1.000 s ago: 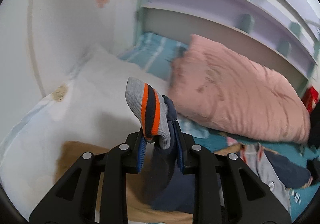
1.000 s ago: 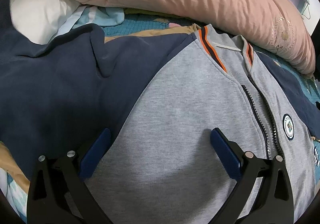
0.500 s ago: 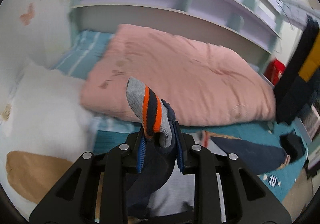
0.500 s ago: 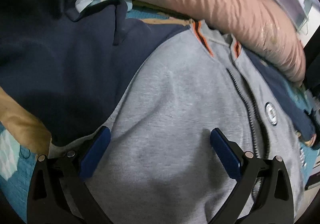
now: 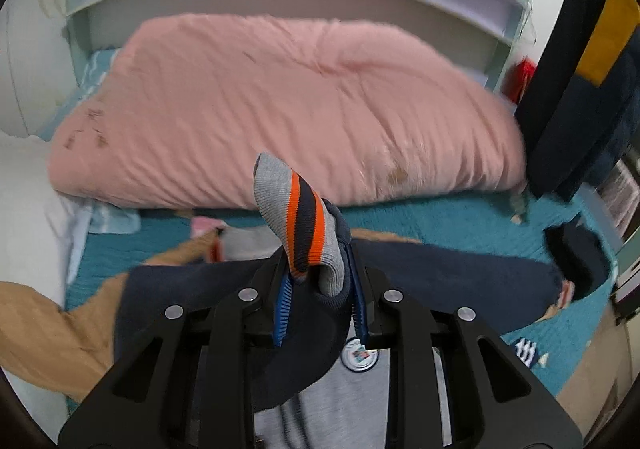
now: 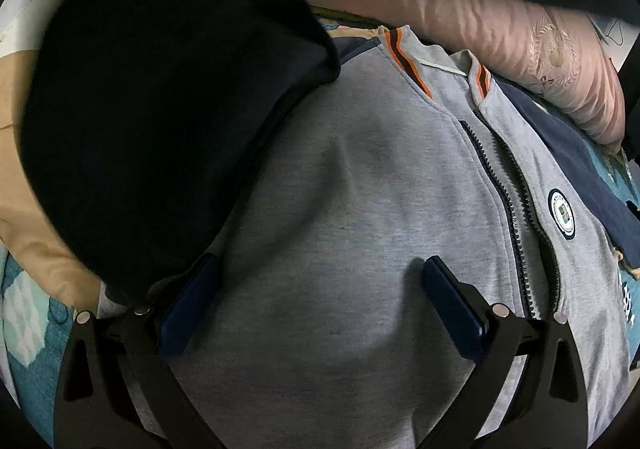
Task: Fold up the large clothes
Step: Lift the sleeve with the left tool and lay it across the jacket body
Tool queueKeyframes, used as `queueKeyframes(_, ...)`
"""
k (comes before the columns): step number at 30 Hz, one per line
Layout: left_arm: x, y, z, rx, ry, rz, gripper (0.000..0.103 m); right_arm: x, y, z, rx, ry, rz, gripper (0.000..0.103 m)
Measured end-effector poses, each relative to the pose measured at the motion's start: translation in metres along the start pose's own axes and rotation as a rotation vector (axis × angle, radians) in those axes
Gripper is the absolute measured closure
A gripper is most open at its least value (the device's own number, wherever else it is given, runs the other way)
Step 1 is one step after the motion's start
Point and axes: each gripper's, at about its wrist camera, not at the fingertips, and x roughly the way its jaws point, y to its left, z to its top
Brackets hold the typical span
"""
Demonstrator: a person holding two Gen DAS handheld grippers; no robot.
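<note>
Left wrist view: my left gripper (image 5: 320, 289) clamped on striped cuff (image 5: 298, 221), navy sleeve (image 5: 304, 337) hanging from it above jacket (image 5: 352, 401). Right wrist view: my right gripper (image 6: 316, 305) spread wide, holding nothing, pads resting on grey chest of jacket spread on bed (image 6: 28, 313), near pink duvet (image 6: 500, 33). I judge first sleeve fold under way; far sleeve and body folds left.

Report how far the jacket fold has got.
Done: the jacket lies front up on the bed, half zipped. In hand: the left gripper is shut on the striped cuff, with the navy sleeve over the chest; the right gripper rests open on the grey front. Left: the other sleeve and the body fold.
</note>
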Motion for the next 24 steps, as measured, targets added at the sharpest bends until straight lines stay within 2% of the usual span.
queueKeyframes(1,0.016,-0.014,-0.004,0.002,0.024,-0.014,0.078,0.001,0.0,0.0,0.003,0.0,0.004,0.006)
queueKeyframes(4,0.051,-0.044,-0.013,0.035,0.073,0.02,0.078,0.003,-0.002,0.001,0.012,0.002,0.017,0.006)
queueKeyframes(7,0.095,-0.068,-0.027,0.063,0.13,0.079,0.078,0.004,-0.001,0.0,0.016,0.001,0.023,0.006)
queueKeyframes(9,0.115,-0.074,-0.035,0.077,0.14,0.142,0.078,0.005,-0.003,0.0,0.022,0.001,0.033,0.006)
queueKeyframes(11,0.132,-0.082,-0.043,0.1,0.153,0.173,0.078,0.005,-0.003,-0.001,0.027,0.001,0.042,0.006)
queueKeyframes(16,0.152,-0.094,-0.065,0.139,0.19,0.179,0.076,0.006,-0.003,-0.001,0.032,-0.003,0.051,0.006)
queueKeyframes(17,0.155,-0.094,-0.068,0.132,0.205,0.176,0.065,0.006,-0.004,-0.002,0.034,-0.004,0.053,0.006)
queueKeyframes(18,0.161,-0.093,-0.072,0.122,0.244,0.174,0.045,0.006,-0.004,-0.001,0.035,-0.004,0.055,0.006)
queueKeyframes(19,0.166,-0.094,-0.077,0.112,0.285,0.163,0.037,0.006,-0.004,-0.002,0.035,-0.004,0.056,0.006)
queueKeyframes(21,0.167,-0.098,-0.083,0.122,0.299,0.151,0.031,0.004,-0.005,-0.004,0.033,-0.004,0.054,0.006)
queueKeyframes(23,0.167,-0.108,-0.088,0.174,0.338,0.148,0.03,0.004,-0.004,-0.004,0.03,-0.002,0.051,0.006)
queueKeyframes(24,0.161,-0.115,-0.089,0.199,0.339,0.144,0.024,0.004,-0.003,-0.003,0.028,-0.001,0.05,0.006)
